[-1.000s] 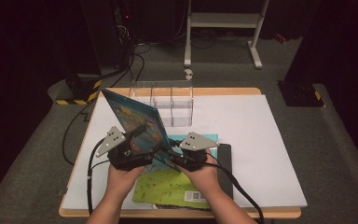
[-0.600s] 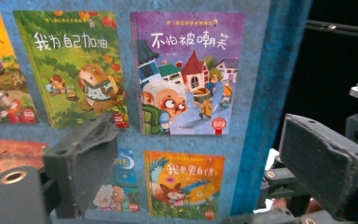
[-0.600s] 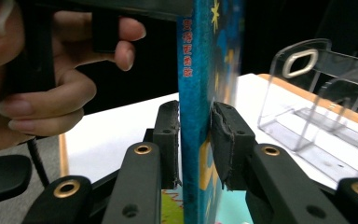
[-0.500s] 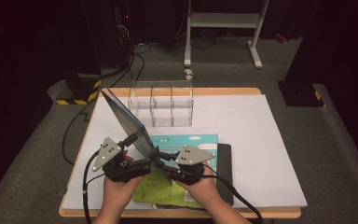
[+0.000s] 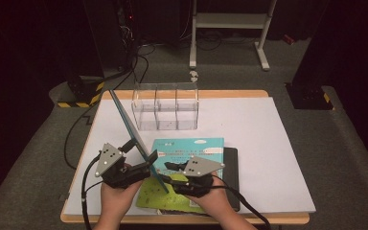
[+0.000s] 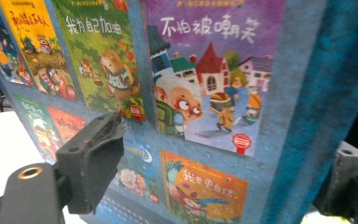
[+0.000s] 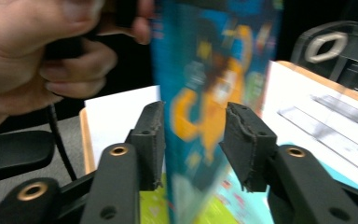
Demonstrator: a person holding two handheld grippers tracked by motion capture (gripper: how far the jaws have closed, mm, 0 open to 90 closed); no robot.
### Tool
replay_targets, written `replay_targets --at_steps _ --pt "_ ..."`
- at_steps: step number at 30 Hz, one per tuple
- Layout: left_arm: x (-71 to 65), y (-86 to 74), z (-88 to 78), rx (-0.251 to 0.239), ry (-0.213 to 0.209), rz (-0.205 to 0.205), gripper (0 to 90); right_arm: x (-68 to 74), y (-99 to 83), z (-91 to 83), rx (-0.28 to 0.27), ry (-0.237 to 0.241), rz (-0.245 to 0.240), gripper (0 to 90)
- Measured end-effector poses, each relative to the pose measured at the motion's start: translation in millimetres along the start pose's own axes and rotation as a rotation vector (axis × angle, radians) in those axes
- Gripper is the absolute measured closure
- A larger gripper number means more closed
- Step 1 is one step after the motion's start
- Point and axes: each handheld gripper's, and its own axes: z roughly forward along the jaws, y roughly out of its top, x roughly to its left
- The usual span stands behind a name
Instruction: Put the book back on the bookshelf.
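Note:
A thin blue picture book (image 5: 129, 127) stands nearly upright on its edge over the table. Its back cover (image 6: 191, 93), printed with several small book covers, faces my left gripper (image 5: 141, 155). My left gripper (image 6: 228, 144) has its jaws wide apart at that cover; they have just been closing a little, and no pad visibly presses on the book. My right gripper (image 5: 165, 173) reaches in from the other side. In the right gripper view the book's edge (image 7: 205, 93) stands between the jaws of my right gripper (image 7: 193, 126), which have just been opening, with a gap at the right pad.
A second picture book (image 5: 191, 148) lies flat under the hands, partly on a black pad (image 5: 231, 172). A clear three-bay plastic holder (image 5: 165, 108) stands behind on the white sheet (image 5: 258, 129). The table's wooden front edge (image 5: 268, 219) is close to the wrists.
The book has swung from leaning left, cover showing, to nearly upright on edge. Both hands have drawn back a little toward the front edge.

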Motion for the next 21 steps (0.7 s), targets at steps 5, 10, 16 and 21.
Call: replay_targets --at_steps 5,10,16,21 --pt "6.9 0.5 -5.5 0.013 0.003 0.018 27.1 -31.6 -13.1 -40.0 -0.032 -0.154 0.075 50.8" --pt "13.7 0.7 -12.5 0.027 -0.004 0.034 31.1 -70.1 -36.9 -76.9 -0.04 -0.294 0.167 48.8" --pt "20.6 0.7 -22.9 0.04 -0.005 0.047 39.2 -87.9 -63.8 -96.5 -0.033 -0.37 0.236 48.8" --pt "25.0 0.0 -29.6 0.037 0.008 0.043 42.5 -89.1 -77.4 -99.1 0.007 -0.417 0.224 47.8"
